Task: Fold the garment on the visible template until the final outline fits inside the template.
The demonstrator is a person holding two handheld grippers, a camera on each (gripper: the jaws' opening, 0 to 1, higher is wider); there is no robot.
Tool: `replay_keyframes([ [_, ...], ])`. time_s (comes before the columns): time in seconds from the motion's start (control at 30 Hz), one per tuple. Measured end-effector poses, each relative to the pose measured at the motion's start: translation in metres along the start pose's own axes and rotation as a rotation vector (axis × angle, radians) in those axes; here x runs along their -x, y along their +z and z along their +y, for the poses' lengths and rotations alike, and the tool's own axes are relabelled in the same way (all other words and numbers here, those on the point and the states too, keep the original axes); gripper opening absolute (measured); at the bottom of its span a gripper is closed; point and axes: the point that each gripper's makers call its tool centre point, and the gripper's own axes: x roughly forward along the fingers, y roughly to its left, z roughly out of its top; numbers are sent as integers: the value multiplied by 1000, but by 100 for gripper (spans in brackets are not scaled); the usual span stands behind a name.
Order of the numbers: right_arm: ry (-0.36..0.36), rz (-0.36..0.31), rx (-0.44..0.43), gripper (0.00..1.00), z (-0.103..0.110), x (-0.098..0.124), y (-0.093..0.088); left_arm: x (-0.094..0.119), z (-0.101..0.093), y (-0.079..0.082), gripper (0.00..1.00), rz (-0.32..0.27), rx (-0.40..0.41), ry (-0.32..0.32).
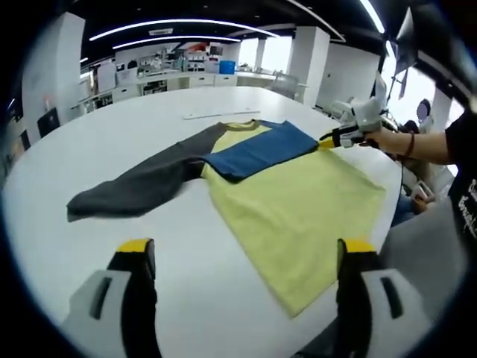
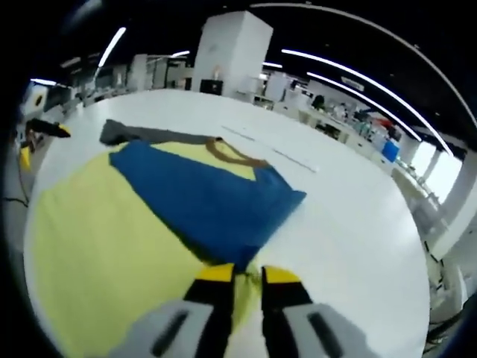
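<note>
I see the garment [image 1: 298,201] spread flat on the white counter [image 1: 134,127], its blue sleeve [image 2: 216,201] folded across the yellow body. My right gripper [image 2: 246,277] pinches its edge with narrow jaws; my left gripper [image 1: 242,250] hovers short of it, jaws wide.

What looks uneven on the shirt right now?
The blue sleeve is folded across the yellow body, while the grey sleeve lies stretched out on the white table. Otherwise nothing looks damaged.

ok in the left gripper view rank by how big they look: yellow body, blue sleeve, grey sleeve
1. yellow body, clearly largest
2. grey sleeve and blue sleeve: they look alike; the blue one is folded and farther away, so no ranking
</note>
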Motion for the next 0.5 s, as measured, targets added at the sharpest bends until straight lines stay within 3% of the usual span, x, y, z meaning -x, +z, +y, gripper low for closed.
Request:
replay_keyframes([
  [0.17, 12, 23, 14, 4, 5, -2, -3, 1, 0, 1, 99, -3, 2, 2],
  [0.27, 9, 45, 65, 5, 4, -2, -10, 3, 3, 1, 99, -8, 9, 7],
  [0.5, 7, 53, 69, 5, 0, -8, -11, 2, 4, -2, 98, 0, 21, 7],
])
